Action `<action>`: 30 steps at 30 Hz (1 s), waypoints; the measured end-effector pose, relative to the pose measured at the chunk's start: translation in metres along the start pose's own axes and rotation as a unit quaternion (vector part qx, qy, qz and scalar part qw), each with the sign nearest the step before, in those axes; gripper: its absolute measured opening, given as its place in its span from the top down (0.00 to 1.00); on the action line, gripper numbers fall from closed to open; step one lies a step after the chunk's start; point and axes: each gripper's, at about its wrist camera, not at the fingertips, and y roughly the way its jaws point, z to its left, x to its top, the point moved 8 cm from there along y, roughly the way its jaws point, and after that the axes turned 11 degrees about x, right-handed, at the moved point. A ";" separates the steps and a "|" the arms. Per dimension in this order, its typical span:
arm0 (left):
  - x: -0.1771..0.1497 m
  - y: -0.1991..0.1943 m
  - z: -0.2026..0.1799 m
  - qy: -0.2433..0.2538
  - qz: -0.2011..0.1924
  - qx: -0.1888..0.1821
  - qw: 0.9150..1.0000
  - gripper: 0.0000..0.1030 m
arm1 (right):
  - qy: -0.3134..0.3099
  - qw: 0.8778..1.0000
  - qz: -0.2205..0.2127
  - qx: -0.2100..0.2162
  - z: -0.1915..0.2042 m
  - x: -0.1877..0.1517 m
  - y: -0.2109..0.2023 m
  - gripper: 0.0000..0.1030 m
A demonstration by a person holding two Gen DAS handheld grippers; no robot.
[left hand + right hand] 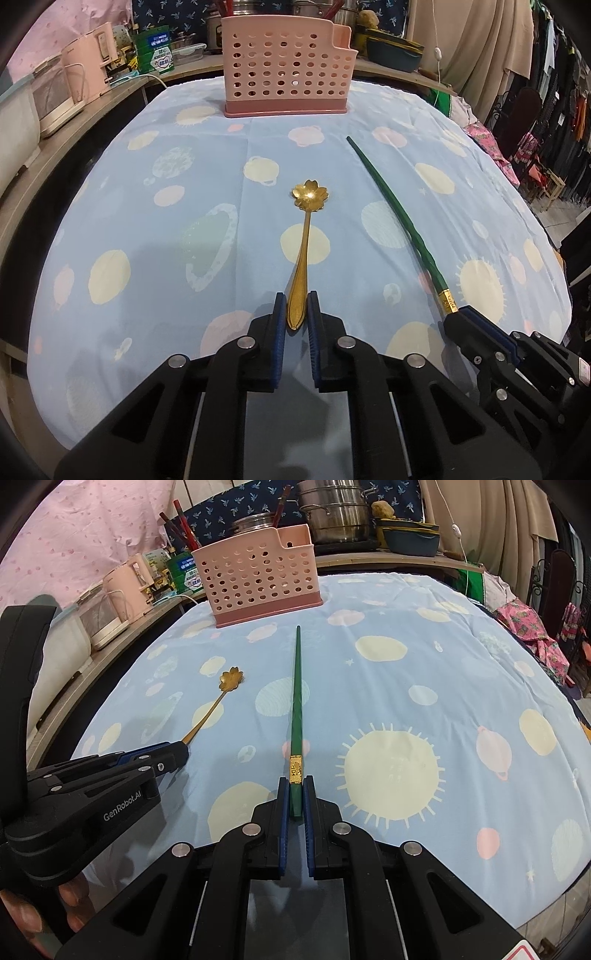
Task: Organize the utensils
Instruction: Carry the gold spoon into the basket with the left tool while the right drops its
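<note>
Left tongs [296, 306] pinch the spoon [303, 254] at its handle end; right tongs [296, 794] clamp the chopsticks [296, 701] by their gold-banded end. Both lie on the bench [147, 221], light, stiff, probably slippery; the basket [286, 66] stands beyond.

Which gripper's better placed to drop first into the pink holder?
Probably right. The right gripper clamps the green chopsticks, tips near the pink holder. The left gripper brackets the gold spoon, contact unclear, farther back.
</note>
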 end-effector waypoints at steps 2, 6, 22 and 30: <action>0.002 -0.004 0.004 -0.006 -0.003 -0.001 1.000 0.89 | 0.000 1.000 -0.003 0.002 0.002 0.001 -0.003 0.93; 0.007 -0.012 0.010 -0.017 -0.011 -0.005 1.000 0.90 | 0.000 1.000 -0.010 0.007 0.005 0.006 -0.011 0.93; 0.051 -0.060 0.038 -0.054 -0.067 -0.014 0.996 0.99 | 0.007 0.997 -0.075 0.026 0.007 0.047 -0.056 0.93; 0.074 -0.072 0.051 -0.064 -0.091 -0.011 0.994 0.99 | 0.003 0.993 -0.118 0.031 0.009 0.081 -0.082 0.93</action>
